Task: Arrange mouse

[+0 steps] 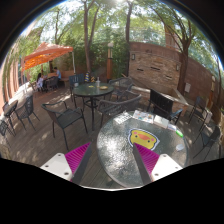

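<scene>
My gripper (112,166) is open and holds nothing; its magenta pads (76,156) stand wide apart. Between and just ahead of the fingers is the near rim of a round frosted-glass table (108,150). On that table, beyond the right finger, lies a flat colourful mat (146,136) in yellow and pink. I cannot make out a mouse; a small dark shape at the mat's far edge is too small to tell.
This is an outdoor patio. Beyond are a round metal table (92,90) with chairs, black chairs (64,114) to the left, a dark chair (160,101) to the right, an orange umbrella (48,52) and a brick wall (152,64).
</scene>
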